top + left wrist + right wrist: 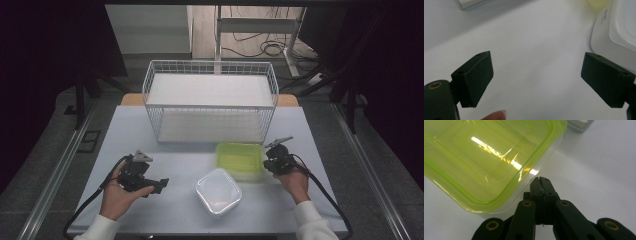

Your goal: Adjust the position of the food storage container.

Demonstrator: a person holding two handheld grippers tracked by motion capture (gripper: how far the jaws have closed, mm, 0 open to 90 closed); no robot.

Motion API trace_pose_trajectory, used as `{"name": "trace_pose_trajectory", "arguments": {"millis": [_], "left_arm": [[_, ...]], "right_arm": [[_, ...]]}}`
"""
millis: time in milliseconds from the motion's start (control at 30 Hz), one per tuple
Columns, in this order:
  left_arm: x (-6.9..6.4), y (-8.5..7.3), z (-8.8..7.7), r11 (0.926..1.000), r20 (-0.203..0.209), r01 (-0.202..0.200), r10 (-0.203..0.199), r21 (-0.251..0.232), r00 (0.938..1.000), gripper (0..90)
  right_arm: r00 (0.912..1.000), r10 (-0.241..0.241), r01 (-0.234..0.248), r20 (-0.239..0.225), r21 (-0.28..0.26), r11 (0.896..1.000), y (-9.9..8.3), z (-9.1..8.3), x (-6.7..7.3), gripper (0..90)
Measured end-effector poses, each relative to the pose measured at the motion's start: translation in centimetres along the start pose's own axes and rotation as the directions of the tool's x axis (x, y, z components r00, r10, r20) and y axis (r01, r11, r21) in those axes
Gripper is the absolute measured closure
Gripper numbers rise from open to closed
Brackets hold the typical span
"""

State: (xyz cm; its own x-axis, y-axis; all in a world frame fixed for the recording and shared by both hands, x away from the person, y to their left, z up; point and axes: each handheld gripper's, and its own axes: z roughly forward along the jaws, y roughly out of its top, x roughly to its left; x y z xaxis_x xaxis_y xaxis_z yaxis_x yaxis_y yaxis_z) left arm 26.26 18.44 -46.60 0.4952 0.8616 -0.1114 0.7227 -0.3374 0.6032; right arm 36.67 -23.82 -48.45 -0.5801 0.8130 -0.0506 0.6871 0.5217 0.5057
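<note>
Two hand-held grippers sit over a pale table, one in each of a person's hands, seen from above.

At the left, the left hand holds the left hand-held gripper low over bare table, pointing toward the middle. Its jaws stand wide apart with nothing between them. In the left gripper view, white table shows through the gap, a fingertip pokes in at the bottom edge, and part of the clear container's lid sits at the right edge.

Near the middle, close to the front edge, a clear lidded container with rounded corners rests on the table, just right of the left hand-held gripper and apart from it.

Behind it, a white wire basket with two levels stands at the far side of the table.

Right of the clear container, and touching or nearly touching its far right corner, lies a yellow-green lidded container, just in front of the basket.

At the right, the right hand holds the right hand-held gripper against the right side of the yellow-green container. Its jaws are pressed fully together and grasp nothing. In the right gripper view, the closed tips sit right at the container's rim and clear side wall; whether they touch it cannot be told.
</note>
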Motion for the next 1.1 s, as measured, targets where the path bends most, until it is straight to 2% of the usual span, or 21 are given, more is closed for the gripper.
{"name": "trace_pose_trajectory", "arguments": {"millis": [600, 800, 933, 1100], "left_arm": [[0.1, 0.0, 0.2, 1.0, -0.004, -0.003, 0.003, 0.006, 1.0, 10.5], [0.1, 0.1, 0.4, 1.0, -0.001, -0.001, 0.001, 0.009, 1.0, 10.5], [0.2, 0.1, 0.7, 0.9999, -0.005, -0.006, 0.006, 0.013, 1.0, 10.5], [0.3, 0.1, 0.7, 0.9999, -0.015, -0.012, 0.012, 0.009, 0.9998, 10.5]], "right_arm": [[0.9975, -0.063, 0.063, -0.031, -0.02, 0.998, 2.7, 1.9, 2.6, 88.7], [0.9975, -0.058, 0.057, -0.041, -0.027, 0.998, 3.0, 2.3, 2.8, 88.7], [0.9956, -0.08, 0.078, -0.049, -0.032, 0.996, 3.2, 2.6, 3.1, 88.7], [0.9951, -0.085, 0.084, -0.05, -0.035, 0.996, 3.5, 2.7, 3.3, 88.7]]}}
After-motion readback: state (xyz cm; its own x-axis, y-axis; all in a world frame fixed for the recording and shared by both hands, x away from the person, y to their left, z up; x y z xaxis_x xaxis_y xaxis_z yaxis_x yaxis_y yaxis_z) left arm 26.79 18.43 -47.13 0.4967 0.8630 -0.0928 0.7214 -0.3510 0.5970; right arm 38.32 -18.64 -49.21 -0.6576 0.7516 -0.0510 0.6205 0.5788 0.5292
